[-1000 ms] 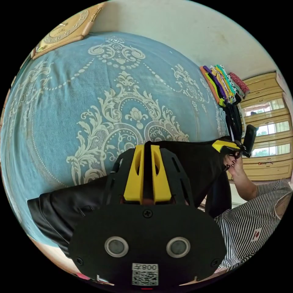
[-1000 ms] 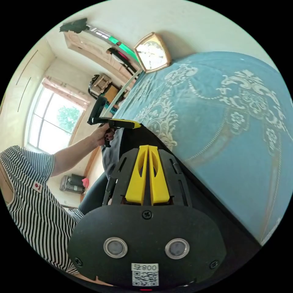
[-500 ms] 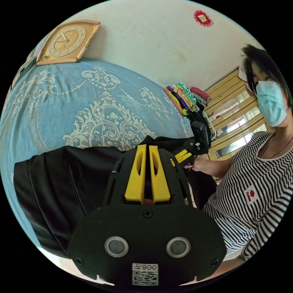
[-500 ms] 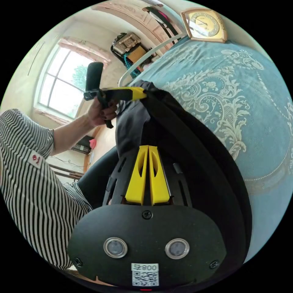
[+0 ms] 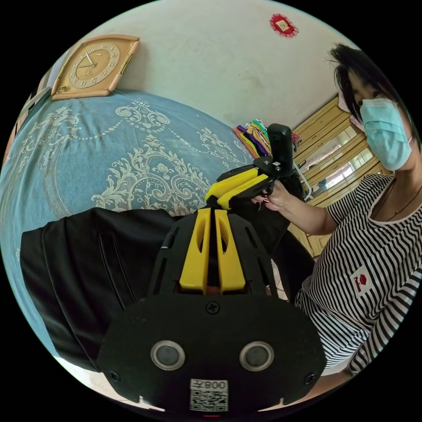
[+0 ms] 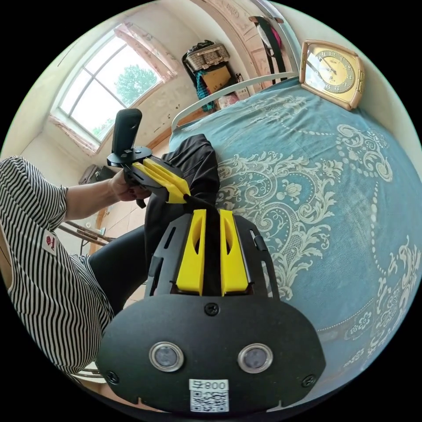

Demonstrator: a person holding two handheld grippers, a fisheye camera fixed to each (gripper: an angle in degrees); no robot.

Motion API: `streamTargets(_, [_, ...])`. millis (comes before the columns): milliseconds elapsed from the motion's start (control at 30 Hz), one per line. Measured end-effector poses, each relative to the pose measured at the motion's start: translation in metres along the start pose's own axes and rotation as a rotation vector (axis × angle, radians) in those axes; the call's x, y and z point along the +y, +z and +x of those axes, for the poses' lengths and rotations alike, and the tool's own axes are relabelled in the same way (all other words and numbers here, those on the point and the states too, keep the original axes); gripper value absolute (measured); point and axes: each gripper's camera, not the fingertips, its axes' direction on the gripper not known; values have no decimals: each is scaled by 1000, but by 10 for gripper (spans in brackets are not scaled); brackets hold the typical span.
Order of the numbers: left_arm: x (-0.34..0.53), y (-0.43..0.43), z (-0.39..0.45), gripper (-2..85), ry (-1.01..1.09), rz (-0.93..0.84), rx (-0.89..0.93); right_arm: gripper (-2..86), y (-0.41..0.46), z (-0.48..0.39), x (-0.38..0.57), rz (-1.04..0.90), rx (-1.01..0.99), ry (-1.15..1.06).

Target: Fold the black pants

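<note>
The black pants [image 5: 83,263] lie in a doubled heap on the blue patterned bedspread [image 5: 132,145], their upper edge lifted. My left gripper [image 5: 212,211] is shut on that edge, with black cloth between its yellow jaws. The right gripper [image 5: 214,196], held in a hand, comes in from the right, its tips almost touching the left's. In the right gripper view, the right gripper [image 6: 212,212] is shut on black cloth, and the left gripper [image 6: 179,198] meets it from the left. Behind them the pants [image 6: 200,160] hang bunched over the bed's edge.
A person in a striped top [image 5: 365,272] stands at the bedside. A gold clock [image 5: 90,66] leans on the wall at the bed's far end. Folded coloured clothes [image 5: 257,136] are stacked at the bed's right side. A window [image 6: 105,96] and a white bed rail [image 6: 228,90] lie beyond.
Both grippers have lifted the pants' edge off the bed and come together, the right one swinging in until its tips meet the left's. The pants now lie doubled.
</note>
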Motion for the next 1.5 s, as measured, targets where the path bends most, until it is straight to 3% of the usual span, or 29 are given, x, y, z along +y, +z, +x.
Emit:
streamTargets(267, [58, 12, -13, 3, -26, 92, -11, 6, -2, 19, -45, -16, 112, 22])
streamTargets(500, [102, 71, -35, 5, -120, -127, -202, 4, 24, 67, -51, -51, 73, 190])
streamTargets(633, [134, 43, -36, 13, -161, -30, -233, 3, 31, 83, -50, -20, 20, 266])
streamTargets(800, [193, -53, -70, 57, -387, 207, -510, 3, 38, 87, -54, -28, 21, 274])
streamTargets(900, [223, -85, -99, 69, -512, 240, -601, 3, 37, 90, -54, -15, 8, 289])
streamTargets(1100, [254, -82, -135, 19, -611, 150, -427, 3, 34, 91, -53, 5, 9, 299])
streamTargets(1300, [279, -102, -110, 4, -586, 250, -530, 2, 23, 100, -47, 42, -9, 343])
streamTargets(1500, [294, -95, -120, 3, -639, 265, -499, 2, 35, 128, -36, 59, -123, 460])
